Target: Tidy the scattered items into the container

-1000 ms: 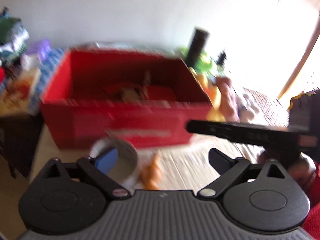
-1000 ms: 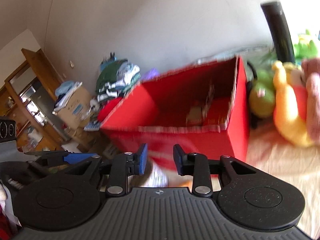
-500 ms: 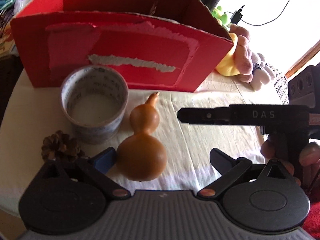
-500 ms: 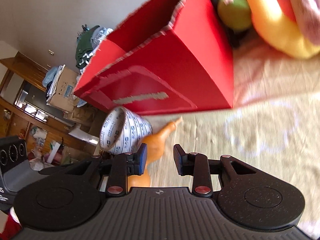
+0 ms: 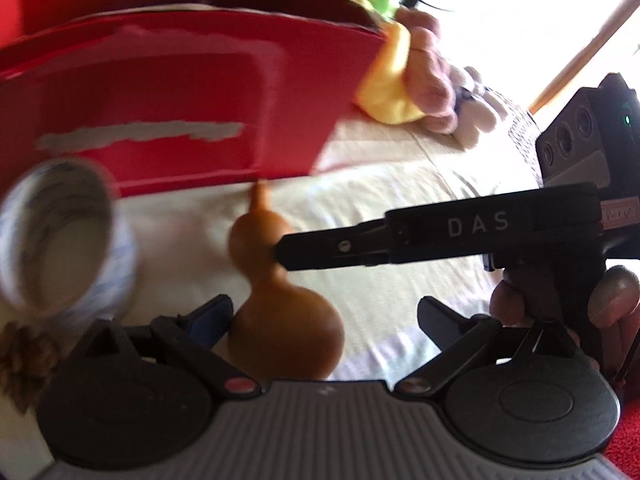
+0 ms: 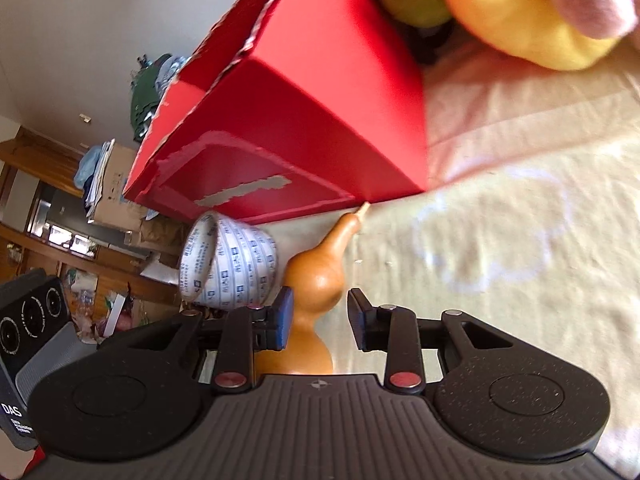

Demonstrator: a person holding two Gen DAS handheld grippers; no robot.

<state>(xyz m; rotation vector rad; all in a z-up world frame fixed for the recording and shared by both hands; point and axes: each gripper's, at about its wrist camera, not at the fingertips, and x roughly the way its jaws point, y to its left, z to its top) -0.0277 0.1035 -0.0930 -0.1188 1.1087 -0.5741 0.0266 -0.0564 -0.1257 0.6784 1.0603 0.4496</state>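
Setting: lived-in home, cluttered room.
We note plush toys (image 6: 520, 12) at upper right on a cloth-covered table (image 6: 520, 240), folded clothes (image 6: 150, 92) piled at upper left against a plain wall, wooden cabinets (image 6: 36, 160) at far left, and cardboard boxes (image 6: 120, 196) stacked below the clothes.

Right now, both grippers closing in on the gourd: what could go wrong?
1. Collision: the right hand-held gripper and the left hand-held gripper both straddle the same gourd, close enough to clash.
2. Slip: the gourd is smooth and rounded, so it could squirt out of open jaws as they close.
3. Knock-on: the tape roll sits right beside it and might get nudged, as might the pine cone.
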